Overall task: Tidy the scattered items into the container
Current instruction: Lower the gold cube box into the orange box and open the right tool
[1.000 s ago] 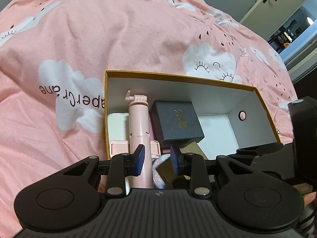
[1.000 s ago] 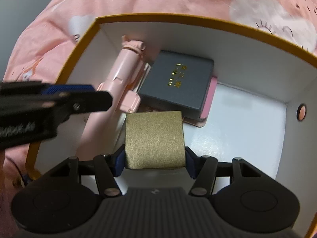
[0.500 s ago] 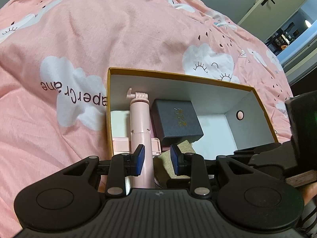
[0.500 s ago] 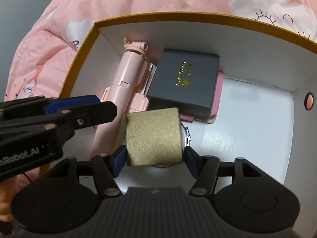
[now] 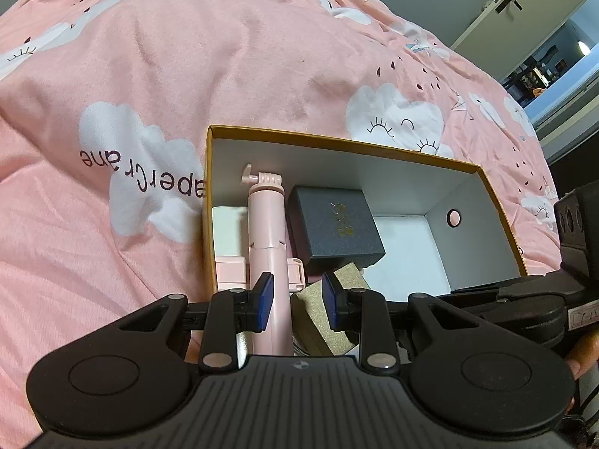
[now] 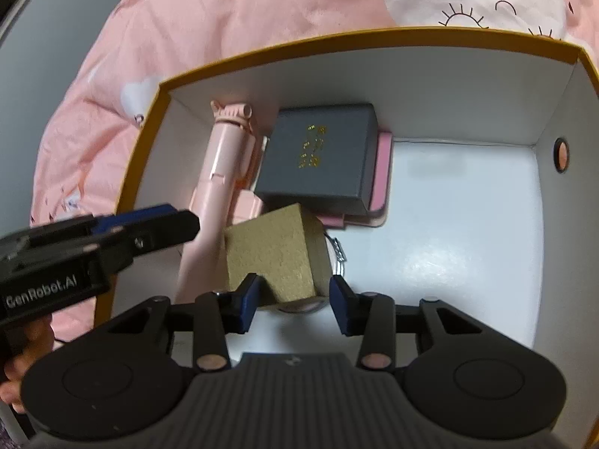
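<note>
The right gripper [image 6: 294,305] is seen nearest, inside the box [image 6: 142,142]. Its jaws have just been closing, yet the gold block [image 6: 275,252] is not pinched: the block lies tilted just beyond the fingertips, released, resting on a round metal item of which only an edge is visible. The left gripper [image 5: 295,299] is held over the near left corner of the box with its fingers part-open and nothing clamped between them; the pink stick [image 5: 266,232] is only seen through the gap.

Farther in, the stick is laid along the left wall, and the grey case [image 6: 318,159] is stacked on a pink flat item. The right half of the box floor is bare. The box rests on a pink quilt [image 5: 187,56].

The step in hand is judged to be the release of the block. Next, the right gripper should be withdrawn straight upward, clear of the block and the box rim. No loose items are seen on the visible quilt.
</note>
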Demonstrator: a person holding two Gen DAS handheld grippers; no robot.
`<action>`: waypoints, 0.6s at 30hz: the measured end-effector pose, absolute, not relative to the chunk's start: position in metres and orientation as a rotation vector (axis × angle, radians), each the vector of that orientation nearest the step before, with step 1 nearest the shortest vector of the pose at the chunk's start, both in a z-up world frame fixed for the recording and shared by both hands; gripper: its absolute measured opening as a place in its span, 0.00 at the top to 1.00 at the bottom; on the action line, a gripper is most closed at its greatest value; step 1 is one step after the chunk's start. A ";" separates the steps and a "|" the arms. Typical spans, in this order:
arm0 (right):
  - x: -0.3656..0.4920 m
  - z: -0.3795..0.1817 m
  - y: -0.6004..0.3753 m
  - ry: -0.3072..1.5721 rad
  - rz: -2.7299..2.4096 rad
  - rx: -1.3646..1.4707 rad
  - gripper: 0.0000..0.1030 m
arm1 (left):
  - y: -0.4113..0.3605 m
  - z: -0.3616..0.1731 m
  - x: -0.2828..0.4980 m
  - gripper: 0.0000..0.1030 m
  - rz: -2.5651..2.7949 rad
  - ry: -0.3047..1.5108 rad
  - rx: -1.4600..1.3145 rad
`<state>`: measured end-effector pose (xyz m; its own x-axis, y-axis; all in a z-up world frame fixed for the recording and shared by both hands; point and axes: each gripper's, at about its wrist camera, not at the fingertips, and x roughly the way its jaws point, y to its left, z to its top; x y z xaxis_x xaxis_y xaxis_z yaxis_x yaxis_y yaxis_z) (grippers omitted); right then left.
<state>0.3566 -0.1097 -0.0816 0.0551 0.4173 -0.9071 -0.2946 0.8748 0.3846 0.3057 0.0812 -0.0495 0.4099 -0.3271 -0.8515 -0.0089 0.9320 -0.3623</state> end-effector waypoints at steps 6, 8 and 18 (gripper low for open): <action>0.354 -0.083 -0.110 1.428 0.502 0.168 0.62 | 0.082 -0.050 0.305 0.69 -0.203 1.136 -0.334; 0.351 -0.083 -0.112 1.447 0.488 0.209 0.65 | 0.081 -0.050 0.305 0.69 -0.202 1.137 -0.334; 0.345 -0.086 -0.116 1.456 0.431 0.309 0.67 | 0.078 -0.050 0.303 0.69 -0.202 1.143 -0.322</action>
